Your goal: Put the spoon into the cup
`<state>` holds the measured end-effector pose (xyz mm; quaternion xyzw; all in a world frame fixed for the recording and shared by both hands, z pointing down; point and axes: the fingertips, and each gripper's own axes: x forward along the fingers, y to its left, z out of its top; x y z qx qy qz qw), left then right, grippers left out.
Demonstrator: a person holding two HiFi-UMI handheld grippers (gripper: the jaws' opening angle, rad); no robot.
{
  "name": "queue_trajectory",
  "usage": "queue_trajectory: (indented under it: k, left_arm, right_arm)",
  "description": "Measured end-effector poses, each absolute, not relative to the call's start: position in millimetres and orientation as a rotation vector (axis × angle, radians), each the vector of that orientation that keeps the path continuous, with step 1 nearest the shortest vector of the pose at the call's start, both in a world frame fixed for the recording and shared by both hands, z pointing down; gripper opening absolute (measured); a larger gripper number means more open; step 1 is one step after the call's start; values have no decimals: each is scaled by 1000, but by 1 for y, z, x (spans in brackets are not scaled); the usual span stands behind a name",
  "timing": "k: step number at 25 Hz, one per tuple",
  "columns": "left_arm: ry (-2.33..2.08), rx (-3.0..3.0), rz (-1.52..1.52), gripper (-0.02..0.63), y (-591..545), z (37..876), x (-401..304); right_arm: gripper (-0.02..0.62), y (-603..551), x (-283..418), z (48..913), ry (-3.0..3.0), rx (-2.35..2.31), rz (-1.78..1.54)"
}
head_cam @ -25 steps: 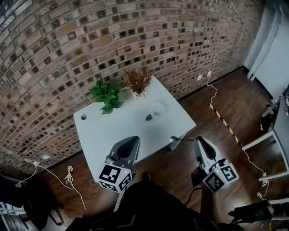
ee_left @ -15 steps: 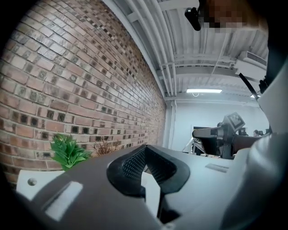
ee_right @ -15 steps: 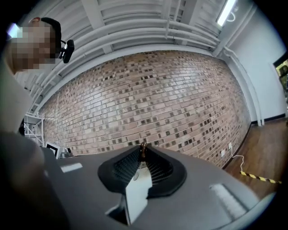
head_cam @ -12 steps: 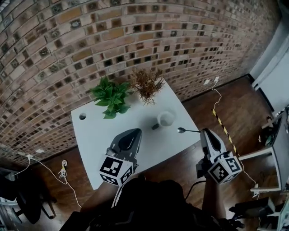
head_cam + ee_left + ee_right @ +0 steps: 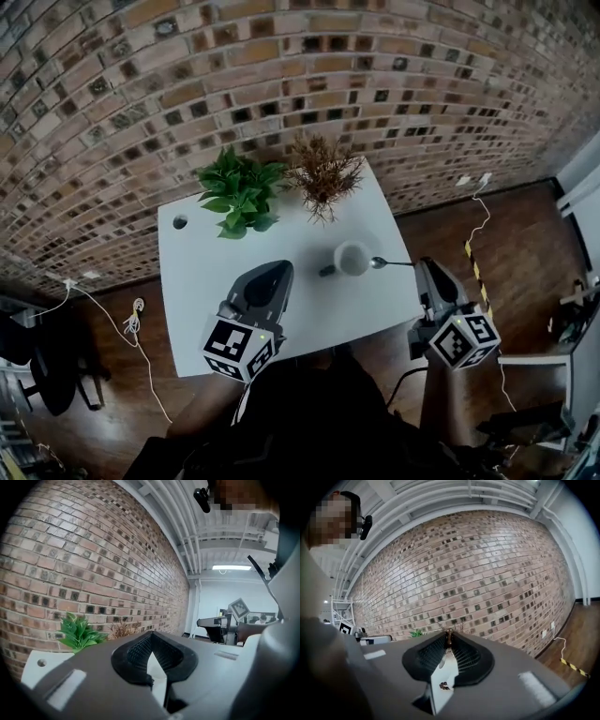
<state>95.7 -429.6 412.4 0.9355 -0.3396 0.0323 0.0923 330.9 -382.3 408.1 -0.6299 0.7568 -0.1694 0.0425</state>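
Note:
A white cup (image 5: 352,258) stands on the white table (image 5: 216,281), towards its right side, with a small dark piece (image 5: 325,271) at its left. My right gripper (image 5: 422,265) is at the table's right edge, shut on the handle of a metal spoon (image 5: 392,263). The spoon points left, and its bowl lies just beside the cup's right rim. In the right gripper view the spoon (image 5: 449,633) shows end-on at the tips of that gripper (image 5: 449,641). My left gripper (image 5: 277,269) hovers over the table's near middle, left of the cup. Its jaws (image 5: 149,634) meet at the tips with nothing between them.
A green leafy plant (image 5: 236,192) and a dried brown plant (image 5: 323,173) stand at the table's far edge against the brick wall. A cable hole (image 5: 179,222) is at the far left corner. White cables (image 5: 136,323) and striped tape (image 5: 473,267) lie on the wooden floor.
Both grippers have moved forward over the table. The right one carried the spoon from the near right edge up to the cup's right rim, and the cup now lies closer.

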Motion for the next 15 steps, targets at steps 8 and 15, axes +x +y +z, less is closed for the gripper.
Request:
queue_trajectory:
  k: [8,15]
  left_arm:
    - [-1301,2633,130,-6,-446,421,119]
    - [-1443,2549,176,-6,-453,449,122]
  right_arm:
    - [50,-449,364,430,2512,-1717,-597]
    - [49,-483,364,480,2643,-1614,-697]
